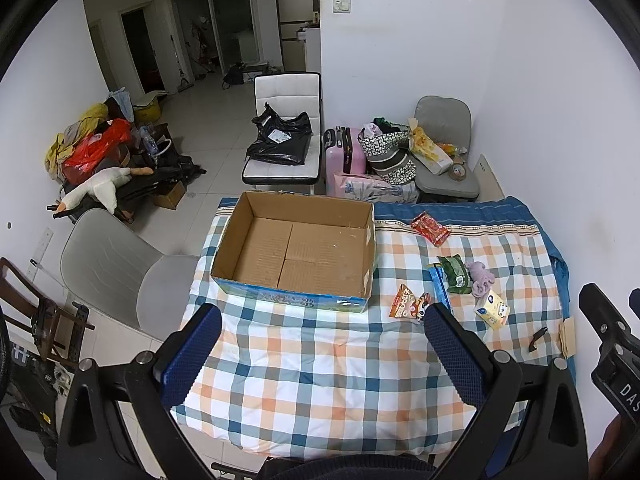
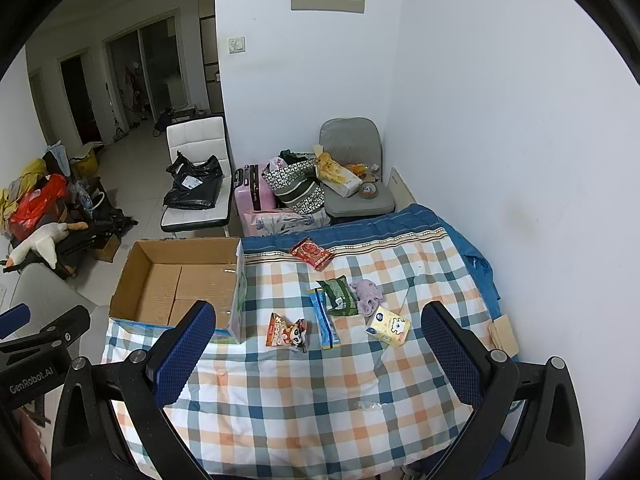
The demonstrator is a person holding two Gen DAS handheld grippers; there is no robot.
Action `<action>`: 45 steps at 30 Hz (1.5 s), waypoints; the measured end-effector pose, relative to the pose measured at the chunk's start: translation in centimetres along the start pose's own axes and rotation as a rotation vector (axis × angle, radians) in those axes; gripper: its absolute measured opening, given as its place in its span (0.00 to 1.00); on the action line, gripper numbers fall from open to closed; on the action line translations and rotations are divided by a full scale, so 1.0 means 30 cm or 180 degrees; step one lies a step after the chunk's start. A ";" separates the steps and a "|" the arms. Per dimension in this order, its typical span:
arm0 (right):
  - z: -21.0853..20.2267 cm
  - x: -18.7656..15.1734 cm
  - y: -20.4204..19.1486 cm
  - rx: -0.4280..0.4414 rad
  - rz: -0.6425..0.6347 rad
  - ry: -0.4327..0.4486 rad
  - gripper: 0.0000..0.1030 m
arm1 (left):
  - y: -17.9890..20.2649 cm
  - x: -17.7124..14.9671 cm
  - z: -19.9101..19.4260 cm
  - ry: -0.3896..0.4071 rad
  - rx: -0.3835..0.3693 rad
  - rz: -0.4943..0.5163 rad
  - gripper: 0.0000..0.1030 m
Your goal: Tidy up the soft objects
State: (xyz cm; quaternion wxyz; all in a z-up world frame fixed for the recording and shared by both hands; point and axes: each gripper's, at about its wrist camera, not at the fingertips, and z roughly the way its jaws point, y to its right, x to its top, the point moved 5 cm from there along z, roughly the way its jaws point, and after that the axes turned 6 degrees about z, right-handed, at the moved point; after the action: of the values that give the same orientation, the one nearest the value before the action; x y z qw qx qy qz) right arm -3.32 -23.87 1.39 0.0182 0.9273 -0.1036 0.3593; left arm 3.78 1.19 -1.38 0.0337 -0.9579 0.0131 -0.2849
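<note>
Plainly, nothing had been picked up yet.
Left gripper [image 1: 322, 350]: jaws spread wide and bare, held above the checked quilt [image 1: 320, 360] at lower centre of its frame, aimed toward the box.
Right gripper [image 2: 318, 350]: jaws likewise released and holding nothing, hovering low centre in its frame, facing the cluster of packets, probably so it could take the first one.
Box [image 2: 176, 284]: open brown corrugated cardboard with a blue printed outside, empty, sitting mid-left in the right view; likely set there as the bin for the soft things.
Soft things: all lying loose on the quilt to the right of the box, none inside it.
Red packet [image 2: 313, 253]: crinkly and flat, farthest up the frame near the striped border.
Green packet [image 2: 338, 296]: glossy pouch, overlapping the top of the blue packet [image 2: 326, 322], a long thin sachet.
Cloth [image 2: 368, 296]: mauve, bunched and limp, just beside the green packet.
Tissue pack [image 2: 389, 326]: pale yellow, pillowy rectangle with a cartoon print, just below the cloth.
Panda packet [image 2: 287, 333]: orange-red, crumpled foil, nearest the box.
Quilt: padded, puckered cotton in orange, teal and white checks, covering the table, so the items sat slightly sunk in.
Judgement: the packets should yield under a squeeze, and a mid-body pinch seemed safest.
</note>
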 end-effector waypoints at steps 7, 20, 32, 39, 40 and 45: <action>0.002 0.003 -0.002 -0.0006 0.0004 0.0008 1.00 | -0.001 -0.002 0.000 0.0005 0.0000 0.0007 1.00; -0.002 -0.005 -0.006 -0.0002 -0.0004 0.0008 1.00 | -0.001 -0.005 0.000 0.0014 0.0003 0.0000 1.00; -0.006 -0.018 -0.011 0.0002 -0.0002 0.0004 1.00 | -0.004 -0.014 0.001 0.0011 -0.0007 0.0002 1.00; 0.055 -0.035 0.028 -0.0062 0.0134 -0.0139 1.00 | 0.045 -0.019 0.078 -0.0086 -0.0112 0.0041 1.00; 0.080 -0.039 0.042 -0.0082 0.0160 -0.0187 1.00 | 0.059 -0.015 0.099 -0.0106 -0.0144 0.0055 1.00; 0.220 -0.062 0.136 -0.0275 0.0289 -0.0385 1.00 | 0.158 0.002 0.218 -0.0200 -0.0148 0.0220 1.00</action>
State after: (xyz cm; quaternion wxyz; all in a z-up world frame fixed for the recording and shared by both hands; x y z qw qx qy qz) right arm -1.11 -28.24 -4.90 0.0356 0.9400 -0.1619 0.2983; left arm 7.38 -3.16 -7.16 0.0216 -0.9658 0.0517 -0.2530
